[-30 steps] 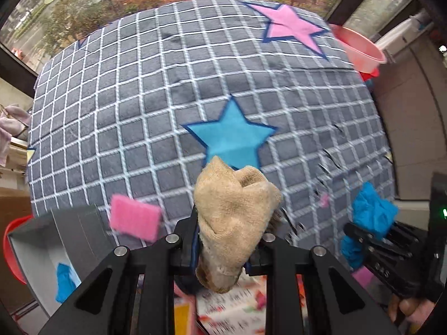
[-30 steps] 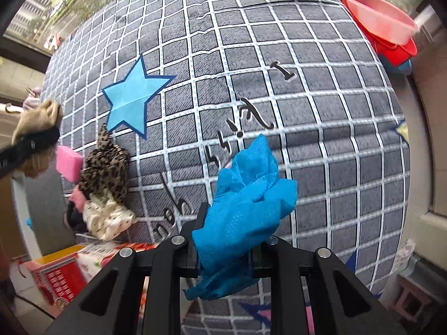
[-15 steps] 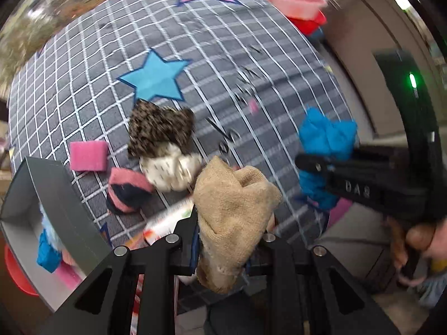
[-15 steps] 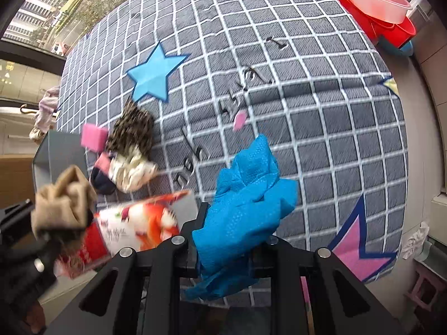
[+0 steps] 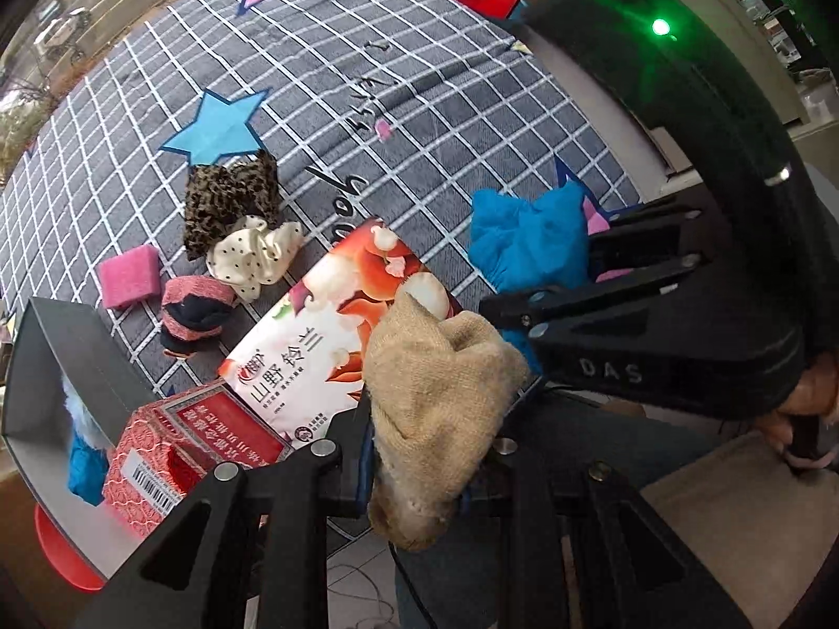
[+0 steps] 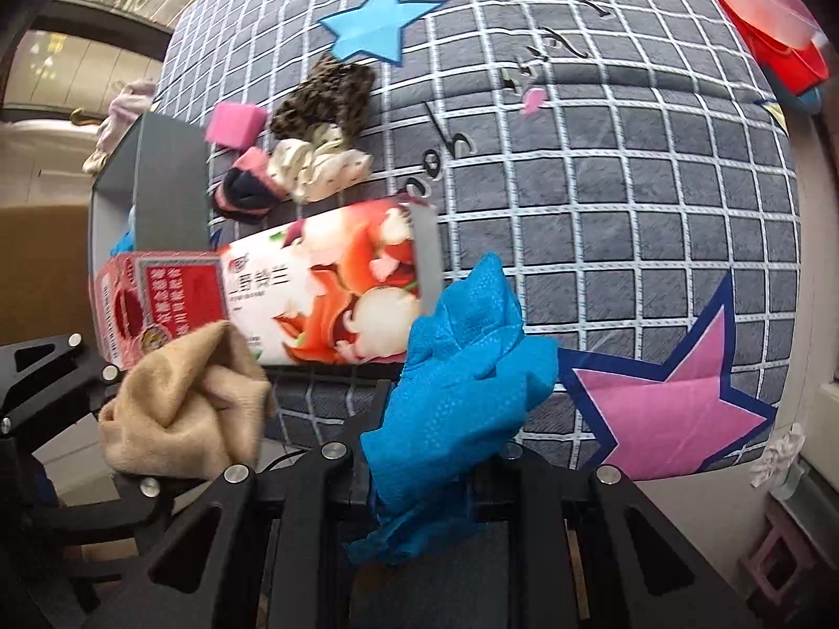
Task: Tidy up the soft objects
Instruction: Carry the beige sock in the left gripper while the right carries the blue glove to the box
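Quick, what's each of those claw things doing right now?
Left gripper: closed on the tan cloth.
Right gripper: closed on the blue cloth.

– How's the light from where I stand?
– Soft daylight, even, hardly any shadows. A green lamp [image 5: 659, 27] flares on my right-hand rig.
– Sharpness?
– Edges bow and darken; the tan cloth [image 6: 183, 403] looks smeared, perhaps motion blur.

Both wrist views look steeply down, sharing the checked cloth [image 5: 472, 120] [image 6: 629, 209].
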A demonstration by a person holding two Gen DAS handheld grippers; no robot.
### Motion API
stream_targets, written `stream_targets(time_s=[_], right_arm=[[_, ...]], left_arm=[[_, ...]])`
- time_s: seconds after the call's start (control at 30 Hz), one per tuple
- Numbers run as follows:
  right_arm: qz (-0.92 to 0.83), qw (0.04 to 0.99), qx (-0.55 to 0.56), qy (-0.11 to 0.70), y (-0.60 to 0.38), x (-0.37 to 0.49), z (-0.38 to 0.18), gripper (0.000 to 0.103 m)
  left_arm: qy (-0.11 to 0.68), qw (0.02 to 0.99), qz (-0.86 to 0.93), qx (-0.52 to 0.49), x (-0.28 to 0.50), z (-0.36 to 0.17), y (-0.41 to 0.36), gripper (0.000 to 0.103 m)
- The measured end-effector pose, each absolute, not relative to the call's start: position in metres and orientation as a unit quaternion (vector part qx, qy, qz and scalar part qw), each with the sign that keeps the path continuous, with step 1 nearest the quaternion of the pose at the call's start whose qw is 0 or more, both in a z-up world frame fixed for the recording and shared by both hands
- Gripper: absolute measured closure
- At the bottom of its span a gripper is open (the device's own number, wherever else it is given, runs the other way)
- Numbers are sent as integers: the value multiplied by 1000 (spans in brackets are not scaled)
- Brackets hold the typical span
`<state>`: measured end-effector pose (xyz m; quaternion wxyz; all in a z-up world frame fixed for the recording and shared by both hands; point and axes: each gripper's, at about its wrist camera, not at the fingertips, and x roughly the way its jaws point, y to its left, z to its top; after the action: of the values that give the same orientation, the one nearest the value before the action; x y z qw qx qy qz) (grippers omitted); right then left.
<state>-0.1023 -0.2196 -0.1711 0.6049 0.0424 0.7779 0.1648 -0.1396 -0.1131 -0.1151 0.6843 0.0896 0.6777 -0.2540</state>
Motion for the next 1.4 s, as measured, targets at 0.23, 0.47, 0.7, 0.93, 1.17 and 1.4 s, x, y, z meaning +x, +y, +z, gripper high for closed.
stream_targets(time_s=[0.23,0.47,0.7,0.93,1.17,1.4], right_arm=[[181,609,19,772,-201,-102,-159,80],[200,617,-7,761,-181,-99,-143,80],[230,625,-31,745,-150,-97,-127,80],[263,627,-56,731,-119,-97,-113,80],[304,628,-90,710,-80,-97,-96,80],[330,625,-126,696,-44,-98,-89,80]], left_arm=[[659,710,-236,75,-142,-103,-97,78],[639,738,-211,47,-144,-89,-72,78],[631,754,-181,22,-144,-83,-47,78],[616,777,-130,-12,-147,-71,-8,78],[616,783,-70,-48,-148,-75,38,77],[614,783,-23,-91,-155,-82,81,77]])
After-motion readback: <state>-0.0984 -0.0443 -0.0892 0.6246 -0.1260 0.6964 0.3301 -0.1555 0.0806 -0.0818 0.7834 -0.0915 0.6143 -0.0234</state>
